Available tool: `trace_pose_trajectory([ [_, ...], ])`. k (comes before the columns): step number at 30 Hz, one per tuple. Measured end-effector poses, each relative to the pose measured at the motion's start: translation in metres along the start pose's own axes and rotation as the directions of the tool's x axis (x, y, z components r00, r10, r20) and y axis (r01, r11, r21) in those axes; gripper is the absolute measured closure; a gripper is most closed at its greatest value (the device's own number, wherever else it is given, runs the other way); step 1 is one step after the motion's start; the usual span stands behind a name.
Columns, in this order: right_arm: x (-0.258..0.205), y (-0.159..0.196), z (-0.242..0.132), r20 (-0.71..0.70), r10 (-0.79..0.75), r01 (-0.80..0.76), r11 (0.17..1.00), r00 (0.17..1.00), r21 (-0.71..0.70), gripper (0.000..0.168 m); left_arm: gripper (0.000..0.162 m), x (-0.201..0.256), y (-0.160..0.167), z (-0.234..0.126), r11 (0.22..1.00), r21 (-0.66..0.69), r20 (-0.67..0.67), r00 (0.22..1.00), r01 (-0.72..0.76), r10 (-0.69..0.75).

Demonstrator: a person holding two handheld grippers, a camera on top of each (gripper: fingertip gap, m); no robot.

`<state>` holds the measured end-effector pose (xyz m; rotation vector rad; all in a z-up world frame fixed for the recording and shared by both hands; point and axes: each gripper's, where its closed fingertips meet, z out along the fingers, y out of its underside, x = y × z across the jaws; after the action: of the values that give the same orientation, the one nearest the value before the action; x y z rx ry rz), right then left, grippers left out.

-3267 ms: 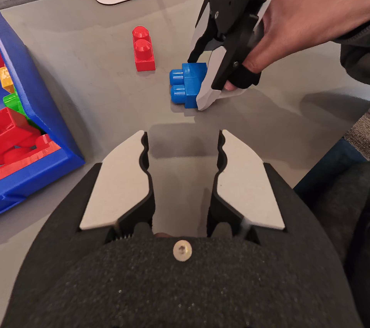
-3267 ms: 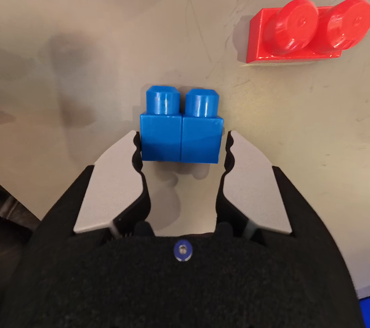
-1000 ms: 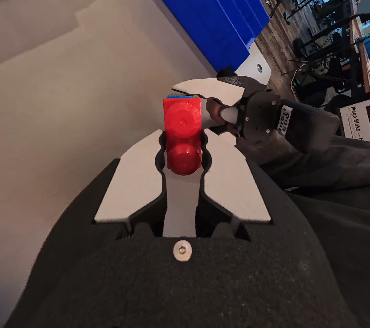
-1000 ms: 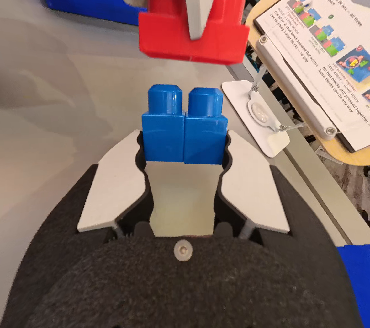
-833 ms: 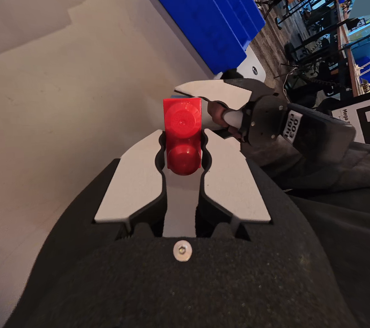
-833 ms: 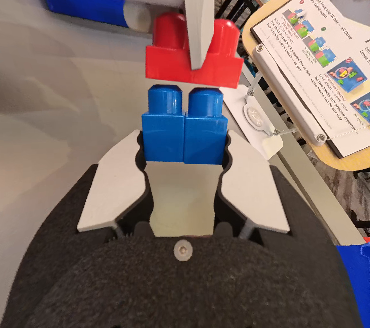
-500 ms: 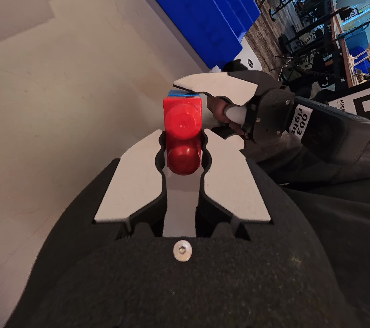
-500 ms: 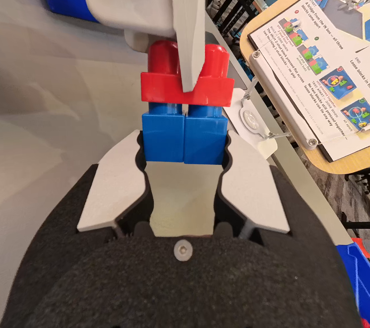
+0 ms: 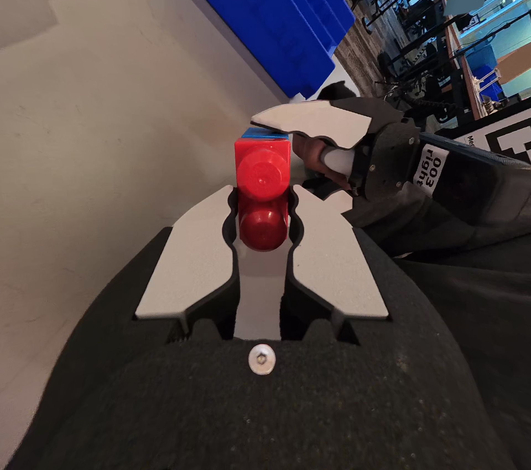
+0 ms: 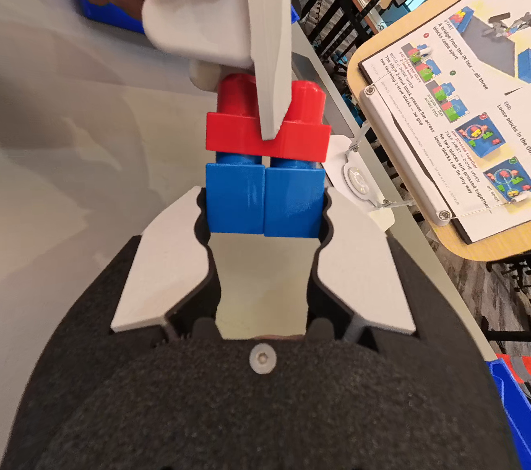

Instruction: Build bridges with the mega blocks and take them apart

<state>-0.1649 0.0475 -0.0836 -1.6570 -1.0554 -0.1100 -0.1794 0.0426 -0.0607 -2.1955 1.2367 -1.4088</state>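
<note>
Left wrist view: the left gripper (image 9: 262, 212) pinches a glossy red block (image 9: 262, 169) by its long sides, its two round studs facing the camera. A sliver of blue block (image 9: 263, 135) shows behind it, under the right gripper's pale finger (image 9: 310, 123). A blue plastic bin (image 9: 258, 5) sits toward the worktop's (image 9: 100, 111) far edge.

Right wrist view: the right gripper (image 10: 265, 215) clamps two smooth, square blue blocks (image 10: 264, 199) side by side, held above the worktop. The red block (image 10: 268, 137) sits on their studs, not fully seated.

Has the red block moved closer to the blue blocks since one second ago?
Yes. In the right wrist view the red block has come down onto the studs of the blue blocks; the gap has closed.
</note>
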Motion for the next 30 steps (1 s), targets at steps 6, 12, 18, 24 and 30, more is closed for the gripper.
trace_pose_trajectory([
  [6,0.000,-0.001,0.000,0.000,0.014,-0.014,1.000,1.000,0.015,0.093,0.129,-0.003,-0.001,0.001,0.996,0.067,-0.064,0.996,0.059,-0.055],
  [12,0.000,0.000,-0.002,-0.007,-0.014,0.014,0.999,1.000,0.031,0.093,0.129,0.000,0.000,0.004,0.985,0.112,-0.170,0.979,0.131,-0.111],
  [18,-0.003,0.005,-0.004,0.012,-0.044,0.043,0.998,0.999,0.035,0.093,0.129,0.000,0.004,0.009,0.986,0.123,-0.176,0.980,0.116,-0.094],
  [24,0.000,0.001,-0.011,0.026,-0.028,0.026,0.997,0.999,0.075,0.093,0.110,0.003,0.000,-0.010,0.985,0.162,-0.186,0.982,0.056,-0.025],
  [30,0.005,-0.029,-0.034,0.142,0.143,-0.181,0.937,0.979,0.300,0.093,0.073,0.027,0.003,-0.023,0.964,0.234,-0.497,0.868,0.129,0.005],
])
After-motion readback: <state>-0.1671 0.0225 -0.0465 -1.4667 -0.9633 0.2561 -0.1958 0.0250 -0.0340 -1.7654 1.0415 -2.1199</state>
